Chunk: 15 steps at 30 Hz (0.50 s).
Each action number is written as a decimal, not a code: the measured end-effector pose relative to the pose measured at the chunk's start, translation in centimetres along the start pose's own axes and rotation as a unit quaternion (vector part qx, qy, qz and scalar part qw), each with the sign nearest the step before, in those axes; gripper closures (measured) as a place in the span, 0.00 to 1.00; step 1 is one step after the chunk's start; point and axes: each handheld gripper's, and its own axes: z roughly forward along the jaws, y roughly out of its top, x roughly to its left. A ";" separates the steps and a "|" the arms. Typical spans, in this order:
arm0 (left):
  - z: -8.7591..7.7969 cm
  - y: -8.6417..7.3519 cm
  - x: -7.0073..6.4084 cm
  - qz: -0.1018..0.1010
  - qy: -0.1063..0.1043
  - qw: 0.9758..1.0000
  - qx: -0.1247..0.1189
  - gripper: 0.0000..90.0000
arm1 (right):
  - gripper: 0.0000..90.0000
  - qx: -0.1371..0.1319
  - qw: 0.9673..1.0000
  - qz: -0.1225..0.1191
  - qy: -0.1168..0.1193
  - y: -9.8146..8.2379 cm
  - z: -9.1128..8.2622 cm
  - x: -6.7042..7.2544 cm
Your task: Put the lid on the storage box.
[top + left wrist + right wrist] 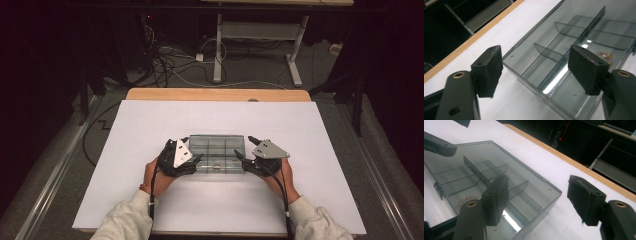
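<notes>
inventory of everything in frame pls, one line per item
compartment box: 1, clear grey plastic with dividers, middle of the white sheet, between the grippers
small item in box: 1, gold-brown, in a near compartment; too small to identify
white sheet: 1, white, covers the table
table: 1, wood edge shows at far side
desk frame: 1, white legs, on the floor behind
cables: several, on the floor behind
left gripper: 1, black, open at the box's left end
right gripper: 1, black, open at the box's right end

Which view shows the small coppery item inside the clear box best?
The right gripper view: the coppery item lies unobstructed in a near compartment of the clear box. The left gripper view shows it partly behind a jaw; the high view shows just a speck.
</notes>
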 end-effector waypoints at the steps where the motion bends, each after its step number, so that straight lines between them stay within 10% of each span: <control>1: 0.0 0.0 0.0 -0.001 0.001 1.000 -0.004 0.27 | 0.35 0.000 1.000 0.002 0.000 0.0 0.0 0.0; 15: 0.1 0.0 0.3 -0.009 -0.026 1.000 -0.006 0.17 | 0.18 0.011 0.999 0.029 0.021 0.2 0.1 -0.6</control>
